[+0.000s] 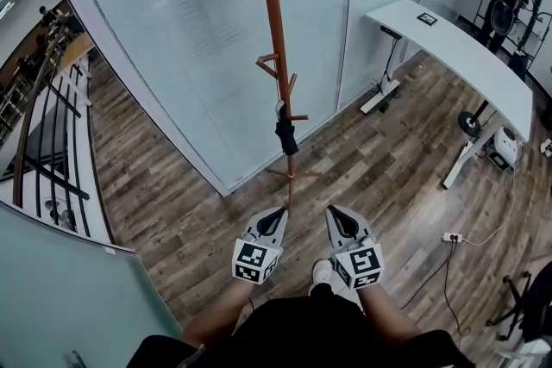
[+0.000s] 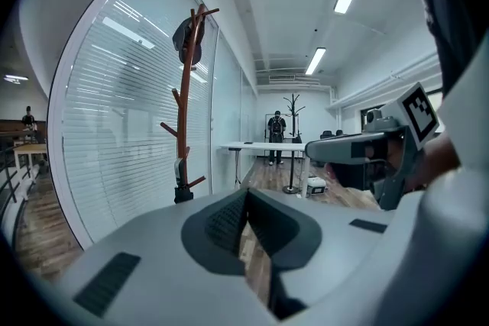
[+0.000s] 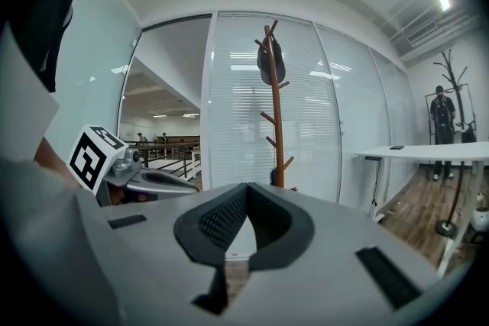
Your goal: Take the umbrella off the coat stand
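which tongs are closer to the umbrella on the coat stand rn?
Left, slightly. In the head view the left tongs sit just below the umbrella, almost in line with the coat stand; the right tongs are offset to its right. Neither touches it.

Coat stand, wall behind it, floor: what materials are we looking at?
Coat stand: looks like wood, reddish-brown with a smooth finish; could be painted metal.
Wall: glass, curved, with horizontal frosted stripes and reflections.
Floor: wood-look planks, visible grain and seams; laminate or real wood, cannot tell.
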The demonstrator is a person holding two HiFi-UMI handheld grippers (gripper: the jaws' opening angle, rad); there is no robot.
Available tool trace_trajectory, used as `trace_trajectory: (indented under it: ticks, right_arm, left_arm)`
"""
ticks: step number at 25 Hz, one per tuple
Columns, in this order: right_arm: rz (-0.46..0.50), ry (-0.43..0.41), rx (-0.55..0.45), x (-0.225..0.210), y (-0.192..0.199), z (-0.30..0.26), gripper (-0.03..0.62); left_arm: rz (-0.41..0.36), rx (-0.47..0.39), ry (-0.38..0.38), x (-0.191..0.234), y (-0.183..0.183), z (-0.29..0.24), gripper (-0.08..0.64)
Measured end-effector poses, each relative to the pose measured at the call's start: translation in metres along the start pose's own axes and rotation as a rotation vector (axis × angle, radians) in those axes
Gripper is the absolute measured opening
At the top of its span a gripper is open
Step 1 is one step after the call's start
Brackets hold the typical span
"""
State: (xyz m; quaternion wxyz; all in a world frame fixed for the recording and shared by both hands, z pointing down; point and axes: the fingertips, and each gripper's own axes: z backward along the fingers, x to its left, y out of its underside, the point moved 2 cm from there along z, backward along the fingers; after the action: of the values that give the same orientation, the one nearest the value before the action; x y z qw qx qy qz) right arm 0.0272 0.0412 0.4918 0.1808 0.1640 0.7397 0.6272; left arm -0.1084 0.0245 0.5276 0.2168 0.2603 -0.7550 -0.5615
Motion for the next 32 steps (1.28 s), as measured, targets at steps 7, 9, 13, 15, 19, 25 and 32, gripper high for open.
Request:
trace_trajectory:
  ticks: [7, 9, 13, 15, 19, 25, 32]
  right_arm:
    - [0.001, -0.052, 0.038, -0.050, 0.012, -0.033, 0.006]
    - [0.011, -0.077, 0.046, -0.062, 0.011, -0.041, 0.006]
    - [0.039, -0.130, 0.033, -0.082, 0.009, -0.056, 0.006]
    - [0.042, -0.146, 0.041, -0.089, 0.010, -0.062, 0.006]
    - [0.032, -0.161, 0.048, -0.096, 0.015, -0.073, 0.006]
    - [0.039, -0.171, 0.053, -0.098, 0.020, -0.096, 0.006]
    - [0.038, -0.196, 0.064, -0.108, 0.024, -0.138, 0.007]
  left_arm:
    - [0.050, 0.022, -0.075, 0.024, 0.003, -0.048, 0.012]
    - [0.068, 0.030, -0.088, 0.027, 0.004, -0.063, 0.012]
    - [0.053, 0.035, -0.116, 0.030, 0.002, -0.087, 0.012]
    - [0.050, 0.035, -0.130, 0.030, 0.000, -0.095, 0.012]
    - [0.056, 0.045, -0.141, 0.032, 0.006, -0.103, 0.012]
    - [0.111, 0.026, -0.132, 0.046, 0.011, -0.109, 0.012]
    - [0.124, 0.034, -0.172, 0.077, 0.015, -0.129, 0.012]
